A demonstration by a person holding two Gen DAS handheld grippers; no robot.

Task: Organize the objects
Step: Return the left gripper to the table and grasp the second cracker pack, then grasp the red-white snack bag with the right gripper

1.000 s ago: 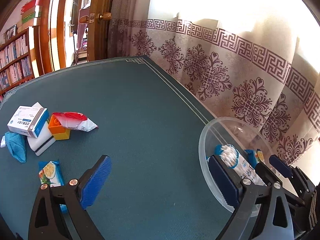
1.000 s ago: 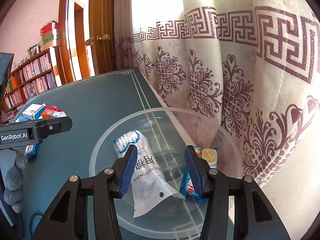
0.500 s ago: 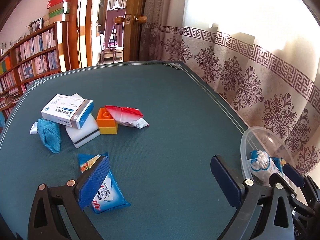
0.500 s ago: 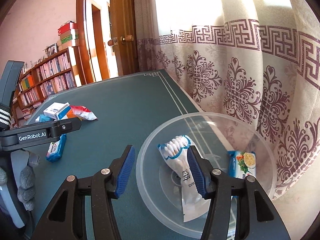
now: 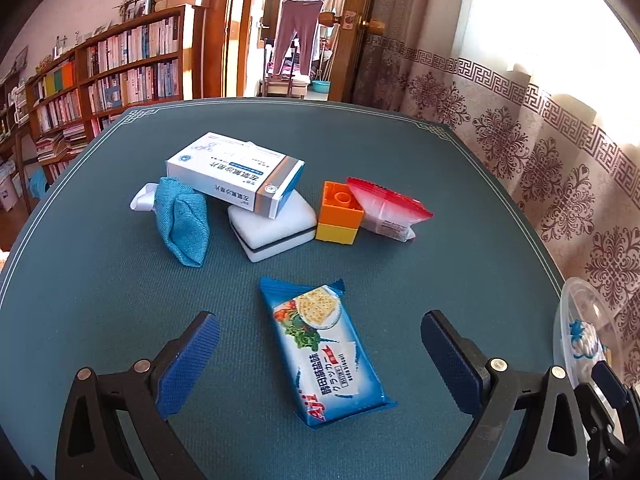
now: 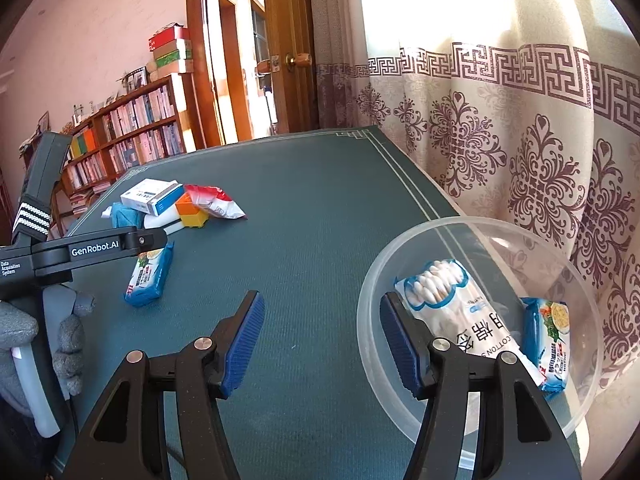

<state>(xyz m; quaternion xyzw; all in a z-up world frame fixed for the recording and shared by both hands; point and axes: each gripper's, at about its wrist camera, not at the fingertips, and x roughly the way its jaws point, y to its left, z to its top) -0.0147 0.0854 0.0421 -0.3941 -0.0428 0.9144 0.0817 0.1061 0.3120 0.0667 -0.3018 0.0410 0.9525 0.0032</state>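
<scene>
While the left tool (image 5: 320, 344) hangs wide over the cracker packet (image 5: 324, 350) on the bench (image 5: 120, 300), pickup seems next: lower, straddle, pinch. The right tool (image 6: 322, 334), wide and empty, sits beside the bowl (image 6: 404, 248).

You face an open wooden door (image 6: 288, 64). Left of it, a bookshelf (image 6: 132, 128) lines the pink wall (image 6: 100, 28); right of it, sunlit patterned curtains (image 6: 500, 128) hang beside the green table (image 6: 320, 208).

teal table (image 5: 120, 320), blue cracker packet (image 5: 324, 344), orange block (image 5: 340, 208)
</scene>
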